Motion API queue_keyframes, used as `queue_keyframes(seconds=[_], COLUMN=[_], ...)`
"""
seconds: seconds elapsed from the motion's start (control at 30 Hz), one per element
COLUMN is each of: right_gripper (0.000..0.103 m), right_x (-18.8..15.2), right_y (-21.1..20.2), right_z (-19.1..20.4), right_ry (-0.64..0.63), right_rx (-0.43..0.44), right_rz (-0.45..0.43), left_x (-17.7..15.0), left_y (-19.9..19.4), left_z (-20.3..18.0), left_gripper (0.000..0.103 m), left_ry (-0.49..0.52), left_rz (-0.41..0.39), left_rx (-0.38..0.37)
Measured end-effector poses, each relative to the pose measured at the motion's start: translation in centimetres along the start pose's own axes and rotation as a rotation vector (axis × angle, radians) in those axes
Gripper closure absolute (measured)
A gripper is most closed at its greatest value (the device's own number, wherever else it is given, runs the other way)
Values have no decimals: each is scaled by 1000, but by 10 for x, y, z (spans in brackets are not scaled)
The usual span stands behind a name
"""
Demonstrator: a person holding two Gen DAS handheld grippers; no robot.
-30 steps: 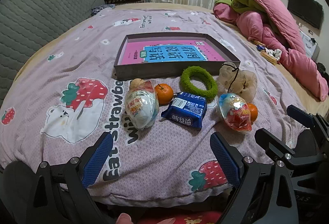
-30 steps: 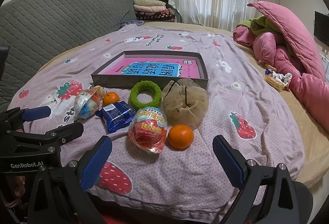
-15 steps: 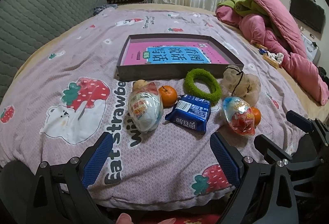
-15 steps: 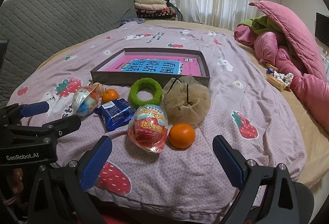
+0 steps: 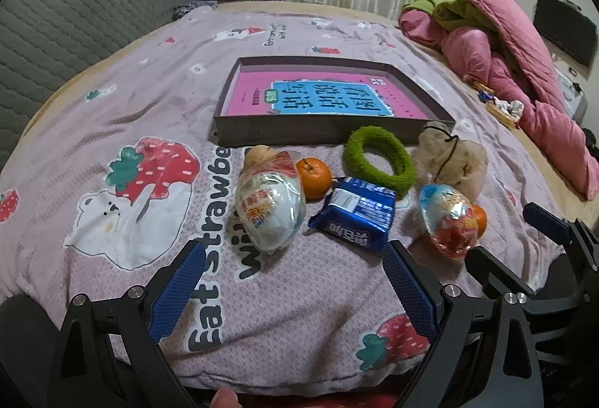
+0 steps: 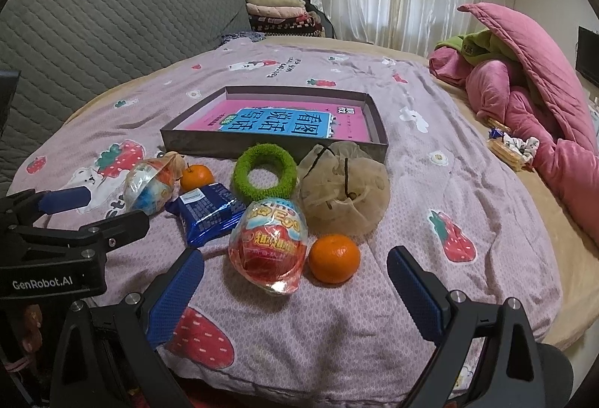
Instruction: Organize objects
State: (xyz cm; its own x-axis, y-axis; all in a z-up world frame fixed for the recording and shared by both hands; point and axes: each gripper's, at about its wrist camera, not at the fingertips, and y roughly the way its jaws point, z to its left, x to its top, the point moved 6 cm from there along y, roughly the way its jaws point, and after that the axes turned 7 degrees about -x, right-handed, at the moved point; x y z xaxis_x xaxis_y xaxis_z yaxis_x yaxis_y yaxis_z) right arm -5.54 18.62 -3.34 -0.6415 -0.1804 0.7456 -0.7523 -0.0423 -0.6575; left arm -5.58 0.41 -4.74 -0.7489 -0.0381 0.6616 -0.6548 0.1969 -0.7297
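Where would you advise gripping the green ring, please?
Take the green ring at its near arc, from above, one pad in the hole and one outside; it lies flat, and its far and right sides crowd the tray and mesh pouch.

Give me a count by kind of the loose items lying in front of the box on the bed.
Oranges: 2
Foil-wrapped egg toys: 2
Blue snack packet: 1
Green fuzzy ring: 1
Beige mesh pouch: 1
Total: 7
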Motion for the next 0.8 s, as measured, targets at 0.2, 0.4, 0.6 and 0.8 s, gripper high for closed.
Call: queue_keyframes(seconds=[0.2,0.4,0.6,0.8], right_gripper=[4,9,12,17], right_x=[4,4,2,2], right_y=[11,22,32,42], right_z=[5,17,19,23], right_ry=[-21,-90,-111,-137], right_rx=[11,-14,-21,-25], right_rz=[20,25,43,60], left_x=[6,12,21,24], left_y=[10,23,34,48], left_z=[8,17,29,33], left_gripper=[7,7,7,7], left_ry=[-27,-37,-52,-41], left_rz=[17,34,36,61], left_rx=[4,37,85,103])
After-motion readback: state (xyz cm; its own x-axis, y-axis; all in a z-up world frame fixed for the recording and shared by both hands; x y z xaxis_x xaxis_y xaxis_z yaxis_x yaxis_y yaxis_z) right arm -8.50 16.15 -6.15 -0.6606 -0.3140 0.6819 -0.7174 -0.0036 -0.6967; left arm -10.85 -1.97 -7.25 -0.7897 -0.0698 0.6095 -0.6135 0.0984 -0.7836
